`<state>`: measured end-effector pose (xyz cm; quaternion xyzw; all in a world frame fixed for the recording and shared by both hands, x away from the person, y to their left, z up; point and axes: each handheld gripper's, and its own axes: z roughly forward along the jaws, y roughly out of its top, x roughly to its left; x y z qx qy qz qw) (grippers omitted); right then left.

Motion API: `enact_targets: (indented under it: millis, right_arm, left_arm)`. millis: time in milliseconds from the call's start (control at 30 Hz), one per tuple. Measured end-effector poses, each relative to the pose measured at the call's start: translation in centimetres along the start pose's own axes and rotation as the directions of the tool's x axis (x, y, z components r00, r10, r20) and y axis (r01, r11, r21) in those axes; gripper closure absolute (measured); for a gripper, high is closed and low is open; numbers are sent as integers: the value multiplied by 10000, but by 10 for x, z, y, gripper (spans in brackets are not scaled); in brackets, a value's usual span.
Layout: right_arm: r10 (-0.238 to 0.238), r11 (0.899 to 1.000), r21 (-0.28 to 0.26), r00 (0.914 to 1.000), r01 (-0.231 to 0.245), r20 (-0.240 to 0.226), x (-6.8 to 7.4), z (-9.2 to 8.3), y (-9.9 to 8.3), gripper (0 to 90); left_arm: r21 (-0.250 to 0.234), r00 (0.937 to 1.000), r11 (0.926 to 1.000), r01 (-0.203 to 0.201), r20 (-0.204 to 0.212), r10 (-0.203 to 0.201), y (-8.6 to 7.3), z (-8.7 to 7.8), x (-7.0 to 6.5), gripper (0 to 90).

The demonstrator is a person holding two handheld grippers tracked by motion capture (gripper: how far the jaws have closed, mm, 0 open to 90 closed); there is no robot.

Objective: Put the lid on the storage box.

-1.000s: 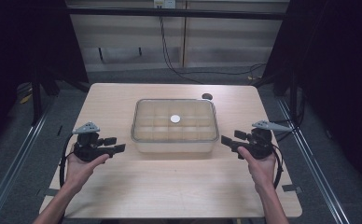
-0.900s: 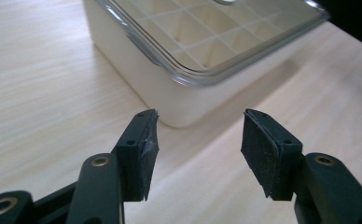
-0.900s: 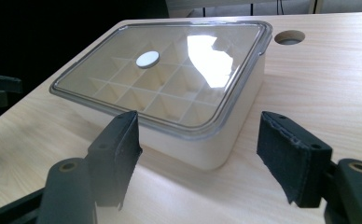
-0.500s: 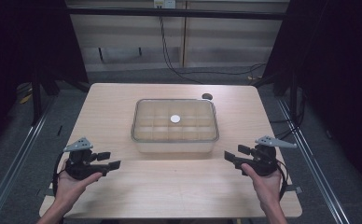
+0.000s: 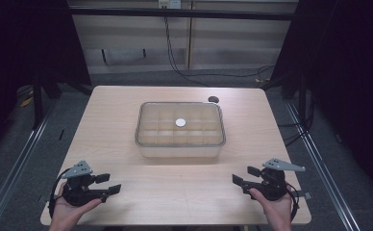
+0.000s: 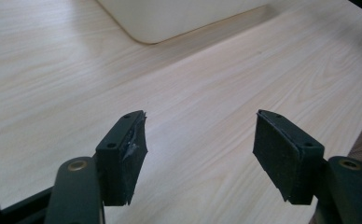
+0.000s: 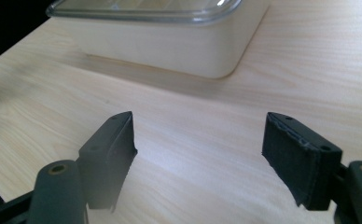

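Observation:
A clear lidded box (image 5: 180, 129) with several compartments stands at the middle of the wooden table (image 5: 175, 192). A small white round piece (image 5: 180, 122) shows at its centre. My left gripper (image 5: 108, 183) is held low near the front left corner, well apart from the box. Its jaws have just been opening and stand open over bare wood (image 6: 200, 119), with the box corner (image 6: 170, 18) far ahead. My right gripper (image 5: 244, 175) is near the front right corner. Its jaws have also just been opening and hold nothing (image 7: 200, 119), with the box (image 7: 170, 44) ahead.
A dark round hole (image 5: 213, 99) lies in the tabletop behind the box. The table's front edge runs just below both hands. Metal rails (image 5: 26, 149) flank the table on the floor, and cables (image 5: 223, 74) trail behind it.
Both hands have drawn back from the box's sides toward the table's front edge and sunk lower. Both pairs of jaws stand wider than before.

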<state>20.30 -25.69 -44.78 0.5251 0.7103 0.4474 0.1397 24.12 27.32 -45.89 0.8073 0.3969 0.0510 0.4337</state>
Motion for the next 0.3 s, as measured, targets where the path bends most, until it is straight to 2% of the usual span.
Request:
enact_targets:
  millis: [67, 100, 167, 233, 267, 300]
  right_arm:
    - [108, 9999, 45, 9999, -108, -7, -1, 0, -7, 246]
    - [89, 10000, -17, 9999, -89, 132, -3, 0, -11, 242]
    - [120, 9999, -62, 9997, -119, 218, -3, 0, -13, 241]
    - [287, 9996, -63, 9995, -287, 136, -6, 1, -17, 242]
    - [381, 9993, -4, 9990, -381, 225, -8, 3, -20, 249]
    - [397, 9991, 103, 9988, -400, 271, -9, 5, -21, 253]
  left_arm:
    - [-88, 9999, 9999, 57, -141, -58, -4, -2, 2, 340]
    - [-129, 9994, 9998, -136, -310, 132, -7, -4, 3, 340]
    - [-40, 9990, 9997, -243, -384, 241, -8, -4, 5, 339]
    - [-8, 9987, 9997, -231, -444, 231, -10, -4, 9, 332]
    - [-21, 9990, 10000, 31, -435, -32, -11, -2, 11, 330]
    - [-21, 9990, 10000, 31, -435, -32, -11, -2, 11, 328]
